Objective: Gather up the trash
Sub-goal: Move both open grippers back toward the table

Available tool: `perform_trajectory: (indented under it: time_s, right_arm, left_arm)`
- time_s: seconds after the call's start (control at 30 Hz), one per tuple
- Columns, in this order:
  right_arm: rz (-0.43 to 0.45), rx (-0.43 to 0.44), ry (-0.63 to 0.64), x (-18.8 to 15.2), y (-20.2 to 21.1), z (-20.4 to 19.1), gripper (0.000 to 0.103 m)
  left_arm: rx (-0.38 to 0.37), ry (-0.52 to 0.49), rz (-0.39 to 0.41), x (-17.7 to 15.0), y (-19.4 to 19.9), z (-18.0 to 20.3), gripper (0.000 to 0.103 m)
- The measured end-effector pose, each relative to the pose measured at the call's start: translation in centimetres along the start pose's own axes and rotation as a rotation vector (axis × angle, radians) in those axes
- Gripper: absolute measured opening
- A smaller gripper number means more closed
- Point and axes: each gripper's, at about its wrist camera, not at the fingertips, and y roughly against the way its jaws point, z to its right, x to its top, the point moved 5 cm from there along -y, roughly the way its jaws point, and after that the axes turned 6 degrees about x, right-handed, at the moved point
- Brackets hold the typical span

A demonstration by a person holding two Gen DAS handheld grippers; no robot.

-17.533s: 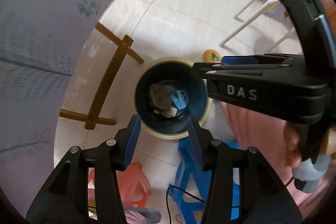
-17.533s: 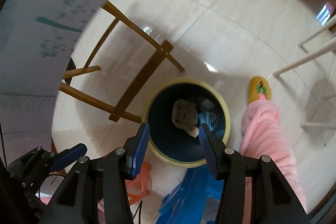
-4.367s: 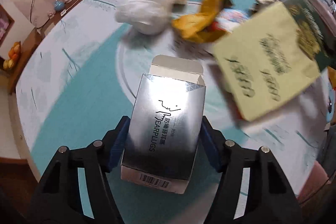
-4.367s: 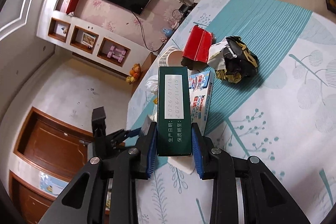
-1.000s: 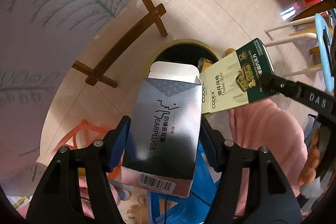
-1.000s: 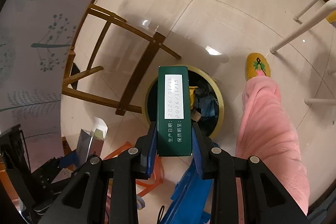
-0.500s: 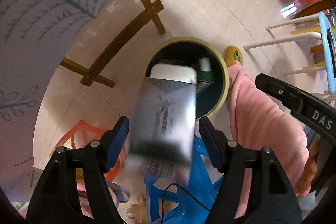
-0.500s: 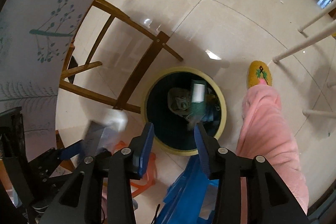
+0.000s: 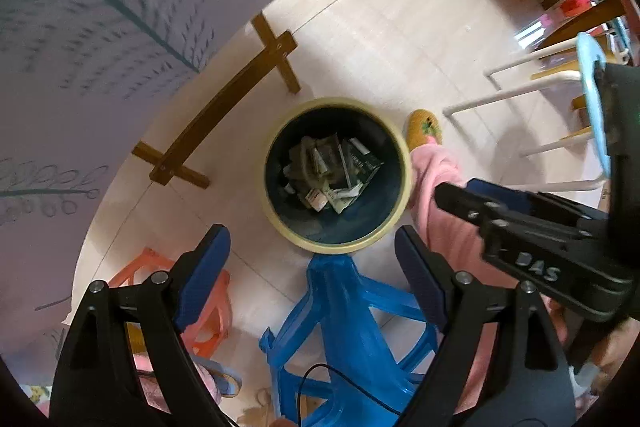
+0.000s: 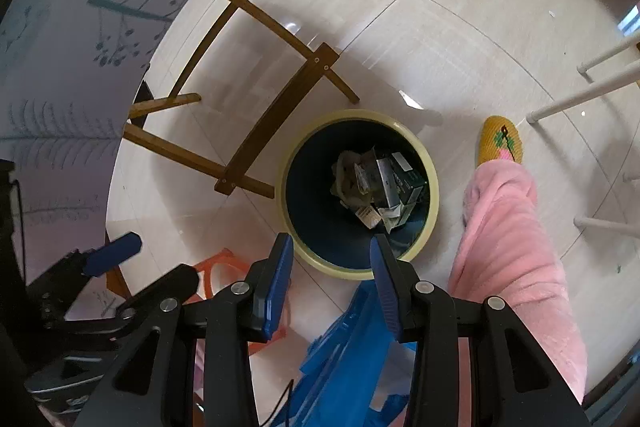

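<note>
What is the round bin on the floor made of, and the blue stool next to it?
The bin looks like smooth plastic, with a cream rim and dark inside. The blue stool looks like glossy moulded plastic, slightly see-through at its edges. Neither is certain from looks alone.

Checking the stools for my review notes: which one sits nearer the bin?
The blue stool: its top nearly reaches the bin rim. The orange stool lies farther off, left of it.
</note>
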Motion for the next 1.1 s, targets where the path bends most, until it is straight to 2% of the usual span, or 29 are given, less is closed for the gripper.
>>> perform_trajectory:
  time_s: [0.37, 0.53, 0.67, 0.87, 1.03, 1.1]
  right_arm:
    - [0.012, -0.023, 0.034, -1.6, 3.0, -2.5, 0.040]
    - [0.040, -0.047, 0.058, -2.4, 5.8, -4.2, 0.040]
    - [0.080, -0.049, 0.064, -2.4, 8.7, -5.6, 0.040]
    - [0.195, -0.043, 0.110, -0.6, 14.9, -9.4, 0.040]
    - [0.313, -0.012, 0.189, 2.3, 20.9, -13.8, 0.042]
    - [0.359, -0.007, 0.236, 3.7, 23.2, -16.0, 0.048]
  left_arm:
    - [-0.096, 0.012, 0.115, -0.7, 7.0, -0.8, 0.082]
    - [-0.108, -0.009, 0.194, -0.7, 10.6, -0.8, 0.082]
    - [-0.142, 0.011, 0.247, -0.8, 14.2, -1.6, 0.082]
    - [-0.163, 0.078, 0.341, -0.4, 20.5, -4.9, 0.083]
    - [-0.170, 0.149, 0.430, 1.7, 26.2, -9.4, 0.092]
    - [-0.159, 0.174, 0.468, 2.8, 28.2, -11.3, 0.099]
